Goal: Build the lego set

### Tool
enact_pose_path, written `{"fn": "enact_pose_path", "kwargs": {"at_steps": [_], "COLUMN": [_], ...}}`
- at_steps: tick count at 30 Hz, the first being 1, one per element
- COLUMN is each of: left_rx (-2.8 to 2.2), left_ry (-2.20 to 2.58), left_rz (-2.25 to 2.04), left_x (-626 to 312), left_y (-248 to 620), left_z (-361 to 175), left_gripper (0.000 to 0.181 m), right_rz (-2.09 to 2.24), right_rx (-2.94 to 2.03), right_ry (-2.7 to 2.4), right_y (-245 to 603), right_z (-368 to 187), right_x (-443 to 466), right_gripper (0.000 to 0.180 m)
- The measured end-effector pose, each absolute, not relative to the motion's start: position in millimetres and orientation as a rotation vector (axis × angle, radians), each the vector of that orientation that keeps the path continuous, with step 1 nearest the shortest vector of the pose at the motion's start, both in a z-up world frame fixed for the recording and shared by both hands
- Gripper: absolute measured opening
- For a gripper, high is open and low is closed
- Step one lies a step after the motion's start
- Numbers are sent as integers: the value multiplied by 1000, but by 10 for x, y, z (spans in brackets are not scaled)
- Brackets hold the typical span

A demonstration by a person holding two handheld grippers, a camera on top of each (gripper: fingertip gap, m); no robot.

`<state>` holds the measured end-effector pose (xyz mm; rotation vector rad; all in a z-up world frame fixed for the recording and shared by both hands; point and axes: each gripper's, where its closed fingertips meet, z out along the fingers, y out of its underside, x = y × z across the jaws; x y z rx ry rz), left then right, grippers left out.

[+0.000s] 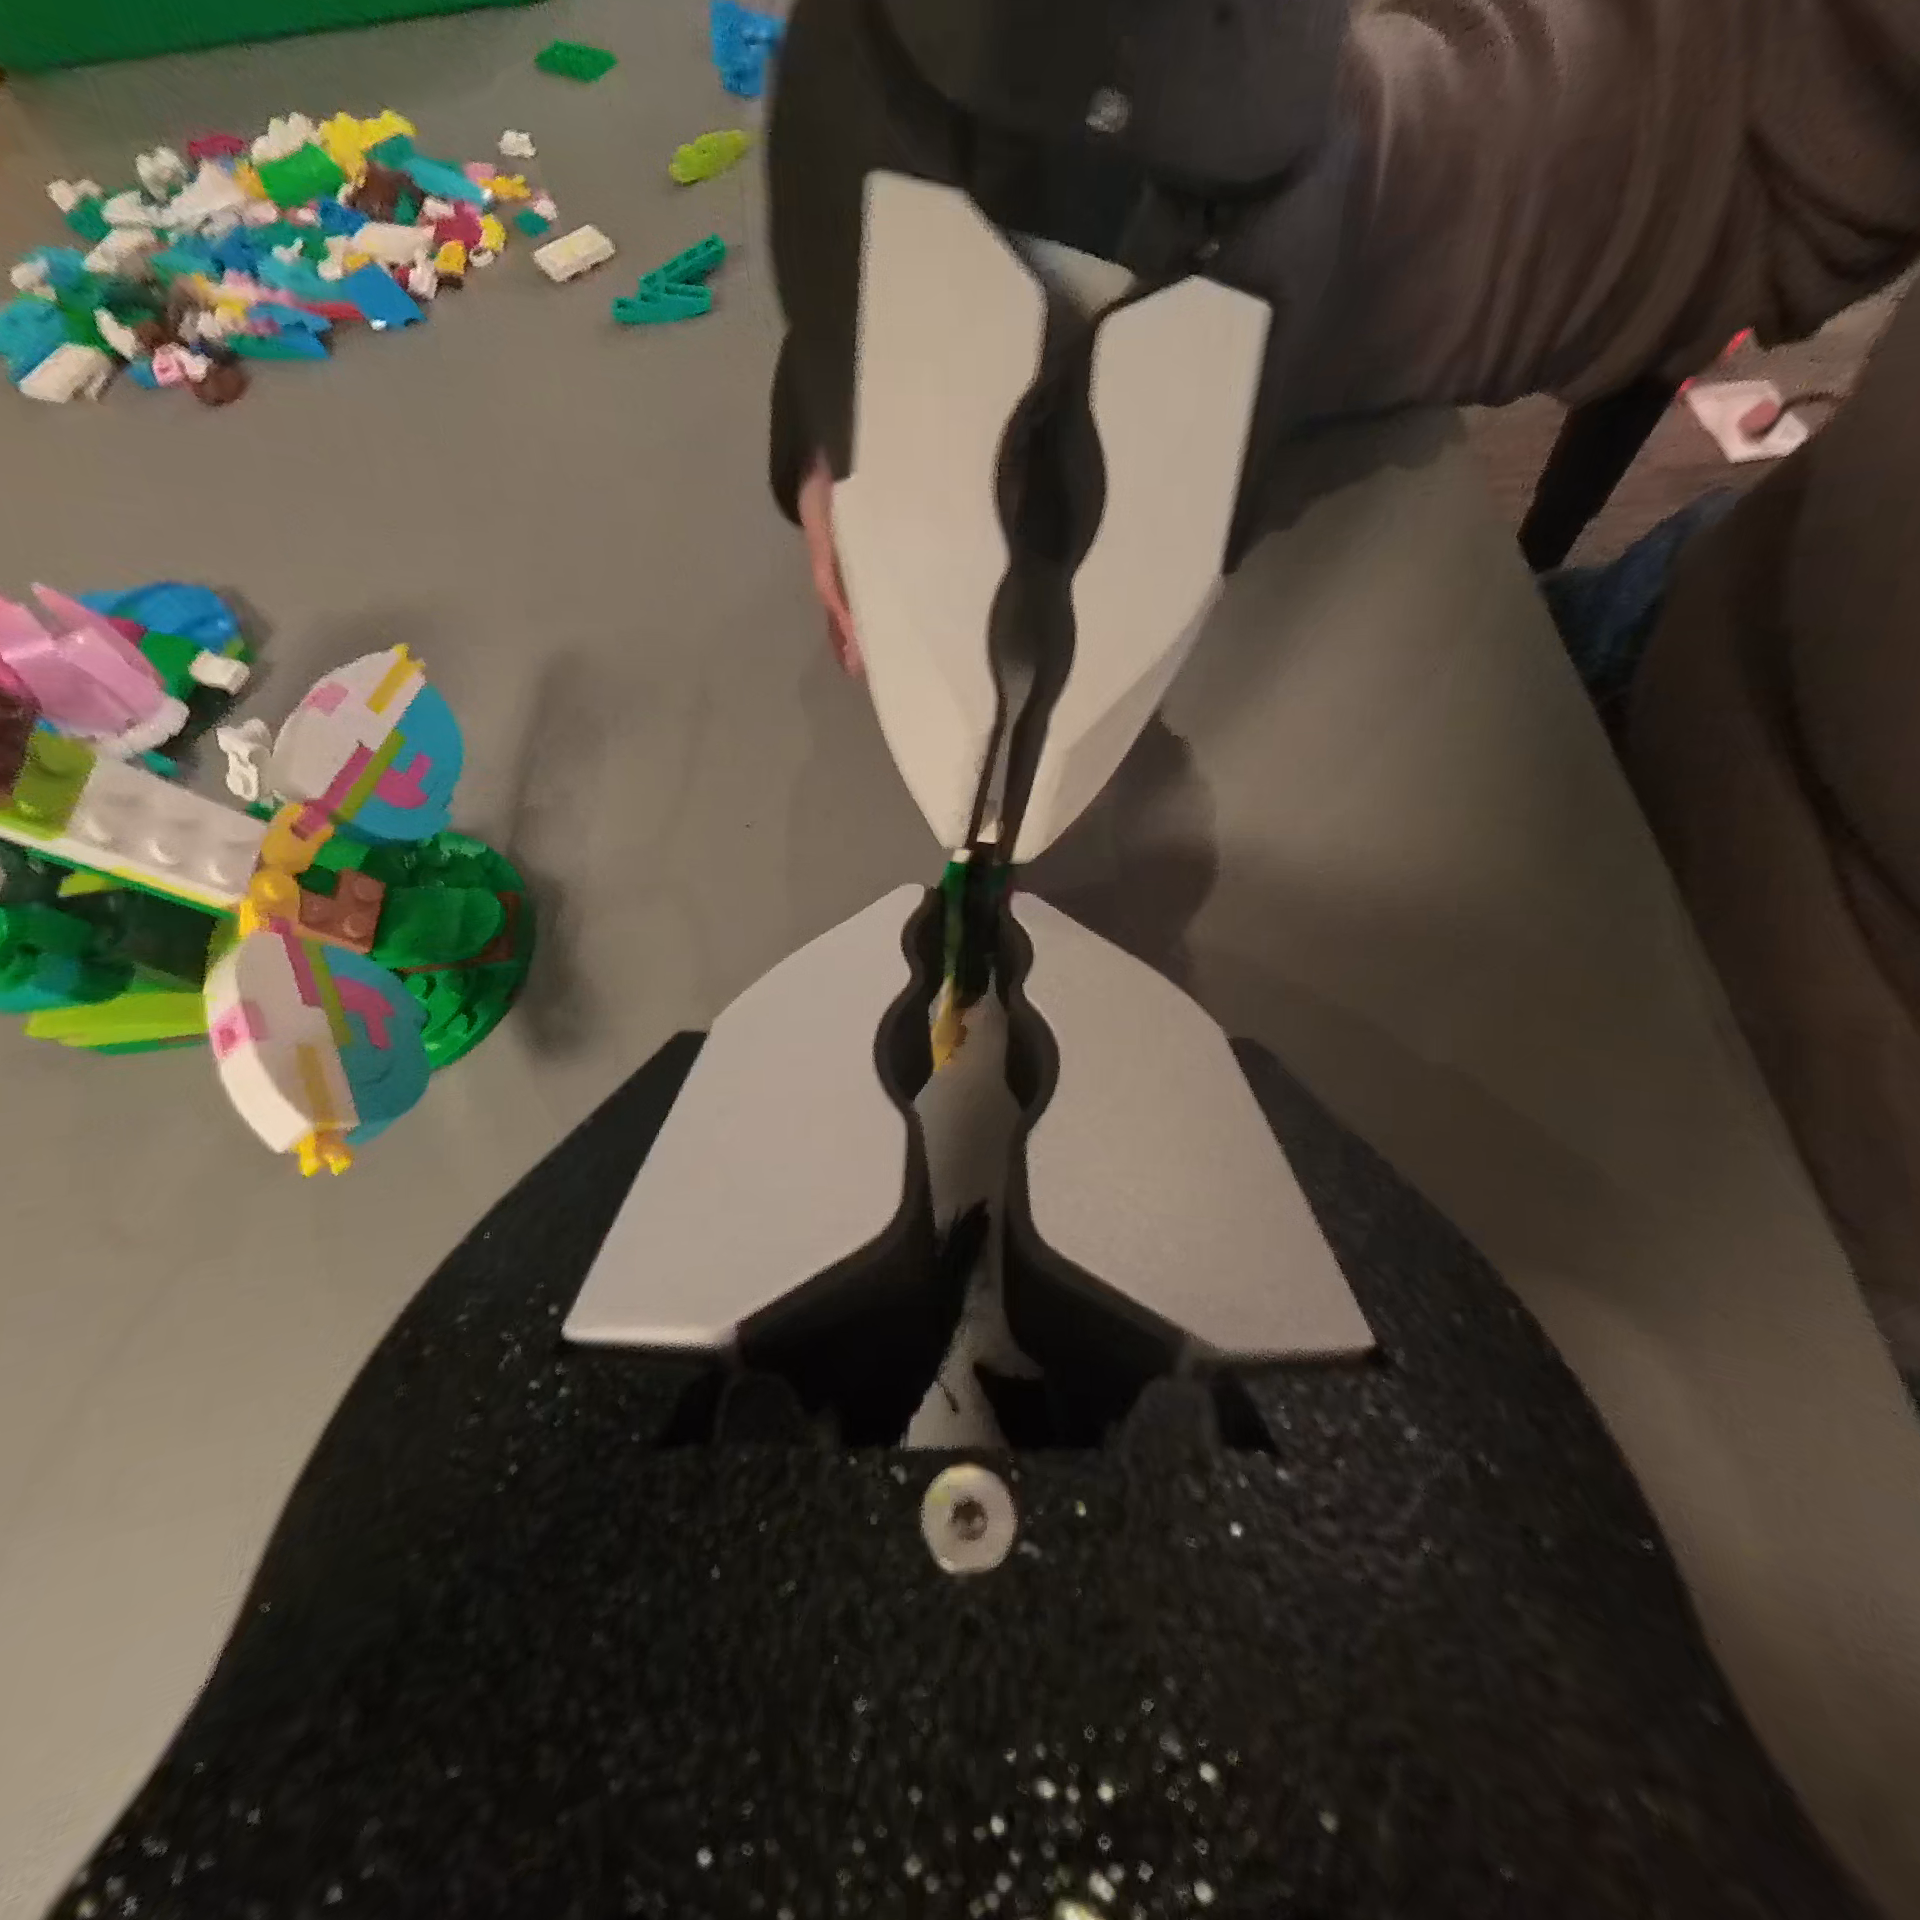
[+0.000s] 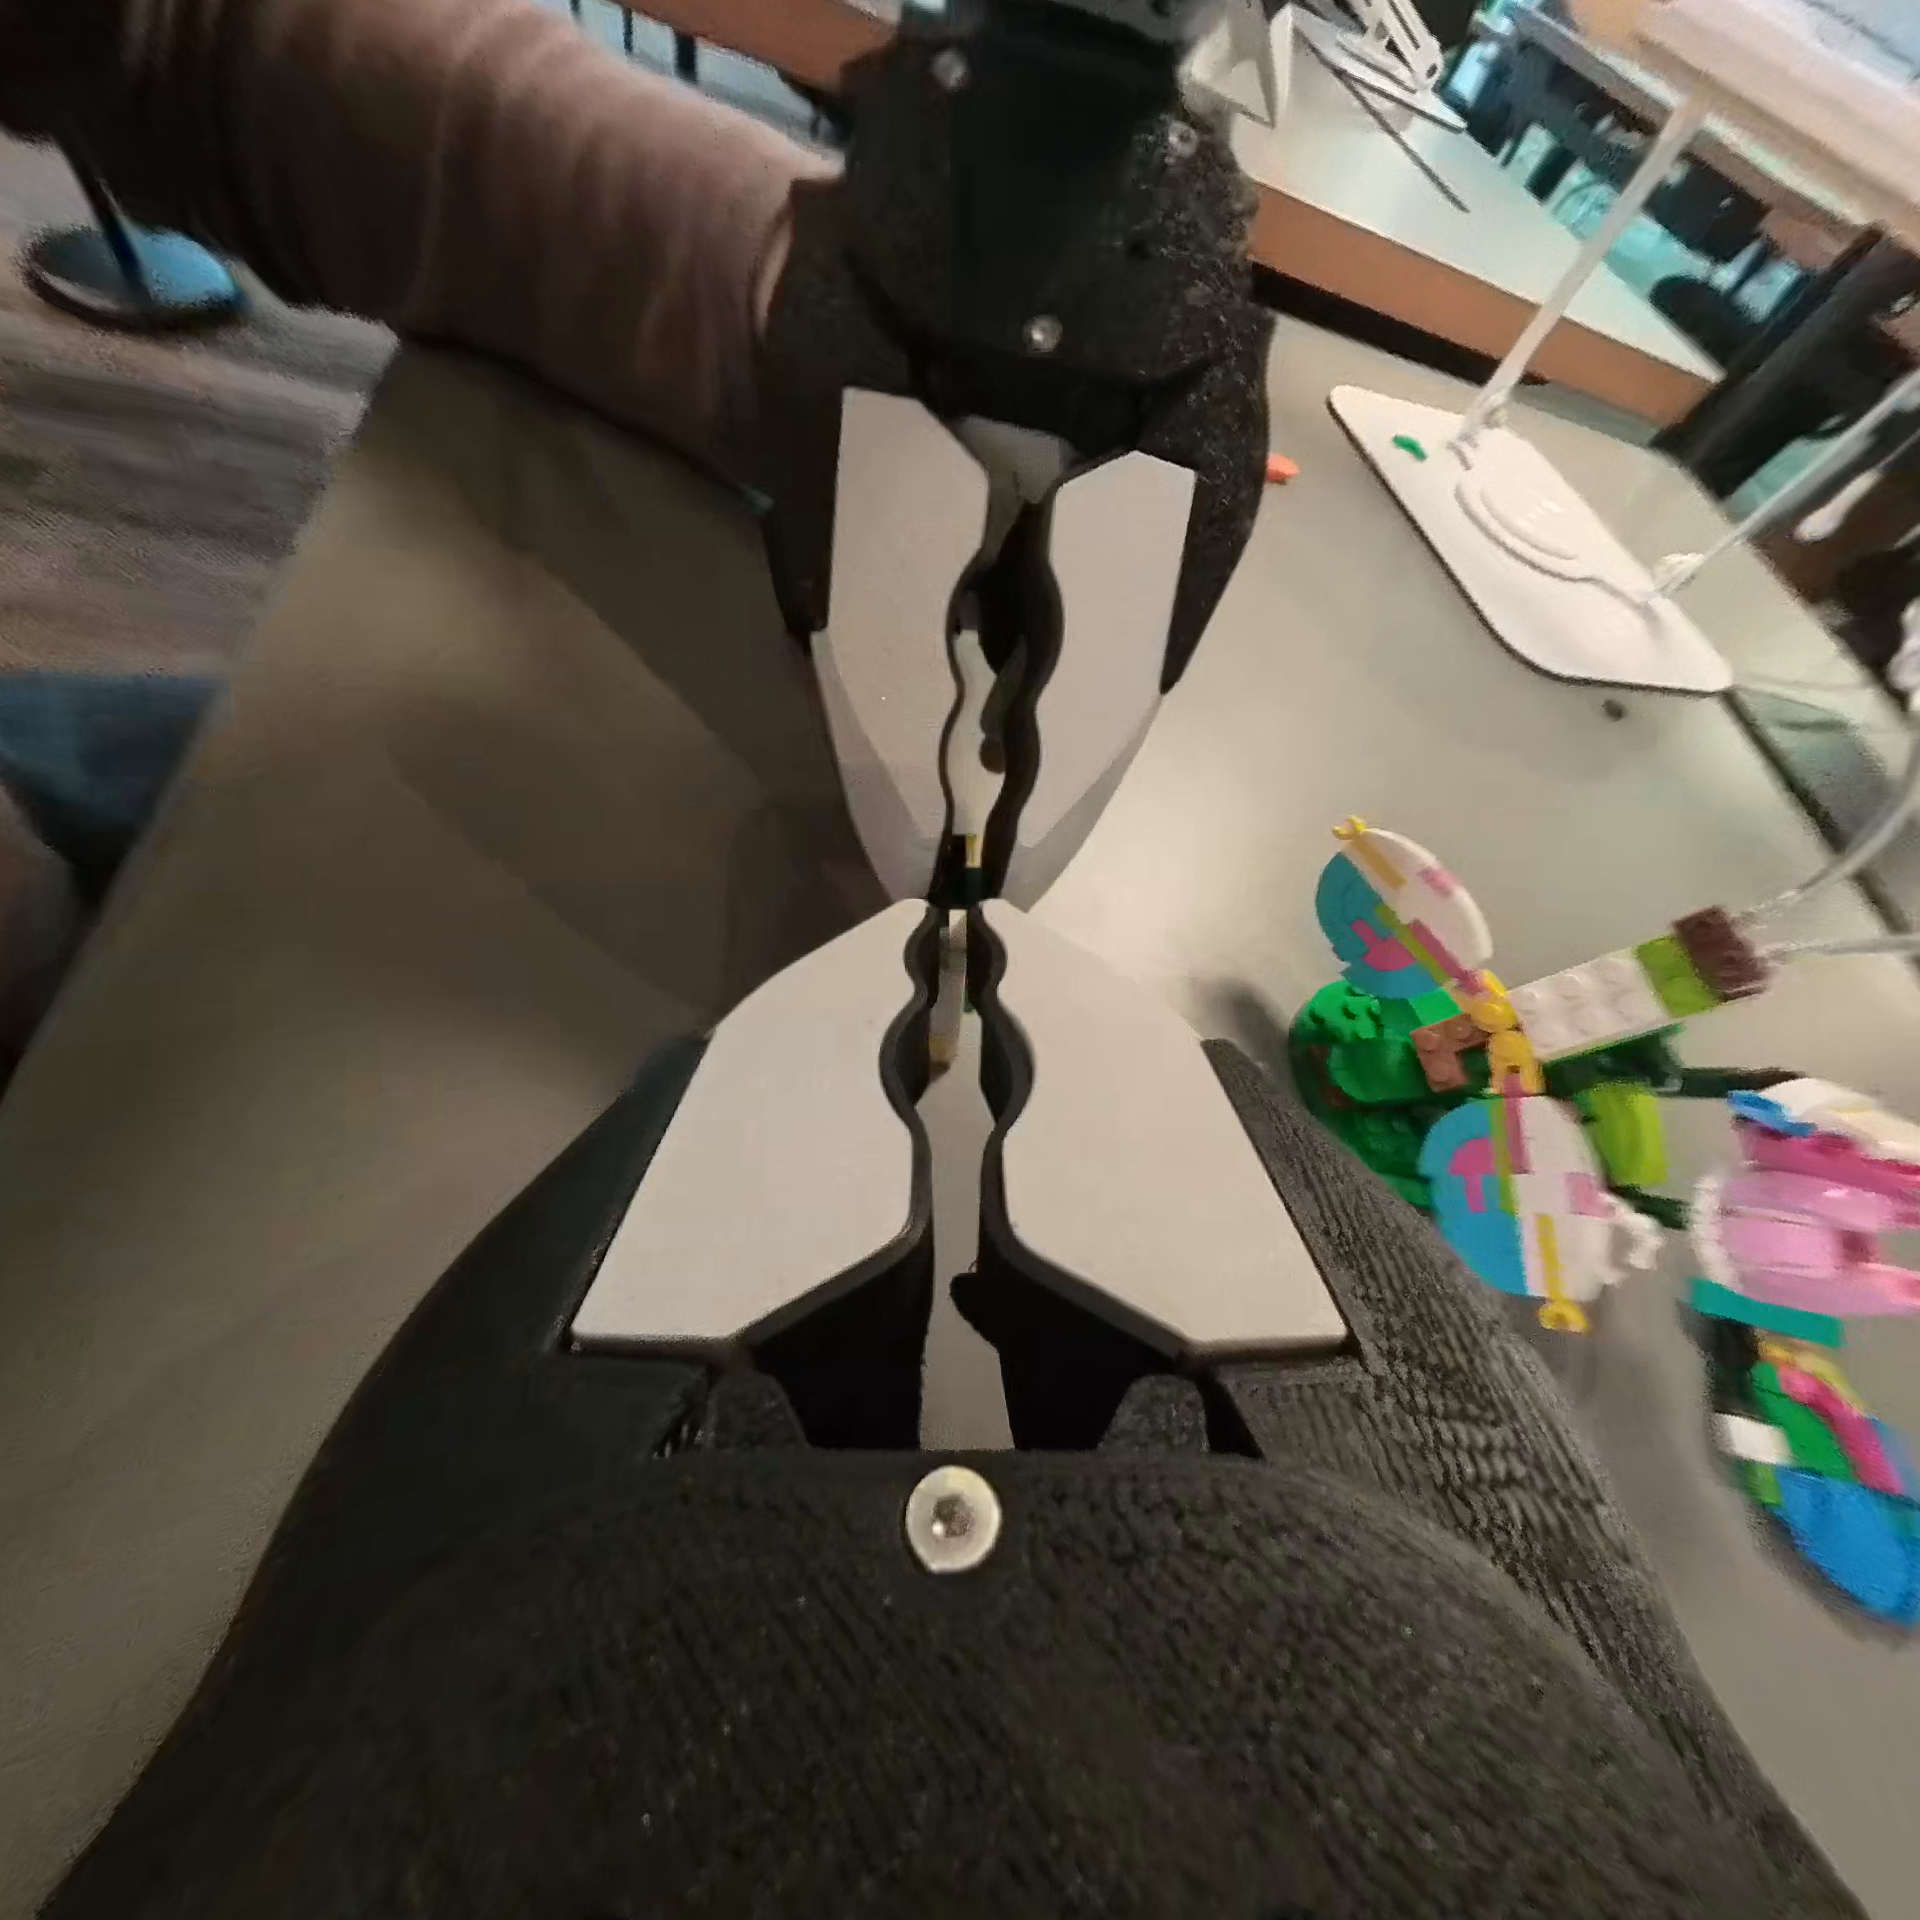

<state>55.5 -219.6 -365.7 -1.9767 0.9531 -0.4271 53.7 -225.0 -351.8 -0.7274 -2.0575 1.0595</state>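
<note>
Progress is judged as well advanced but unfinished. A colourful brick model is seen standing on the grey tabletop: a green leafy base, a white studded plate, and two rounded wings in white, blue and pink are already joined. A pink and white flower-like subassembly lies just beside it. A loose heap of mixed small bricks is still left unsorted farther off on the tabletop, with a few stray green pieces near it, so further parts are presumed outstanding.

The left gripper and the right gripper are held tip to tip above the tabletop, well apart from the model. Between them a small sliver of green, white and yellow bricks is shared.

Jaws of the left gripper are nearly pressed together, pinching the near end of that sliver; a yellow tip is seen in the gap behind the tips. Jaws of the right gripper are likewise drawn close, with only a narrow slot left, and a thin pale piece is gripped there. Whether the two held parts are already pressed home cannot be told; blur obscures the joint. A small subassembly is judged to be in hand.
</note>
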Motion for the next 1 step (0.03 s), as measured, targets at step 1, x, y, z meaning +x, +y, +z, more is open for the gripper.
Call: {"fn": "enact_pose_path", "kwargs": {"at_steps": [1], "left_rx": [-1995], "left_ry": [922], "left_rz": [-456], "left_x": [547], "left_y": [-2191], "left_z": [-3660], "left_gripper": [9], "right_rz": [995], "right_rx": [-681], "right_ry": [-2050], "right_y": [-2247], "right_z": [-3521], "right_x": [531], "right_gripper": [3]}}
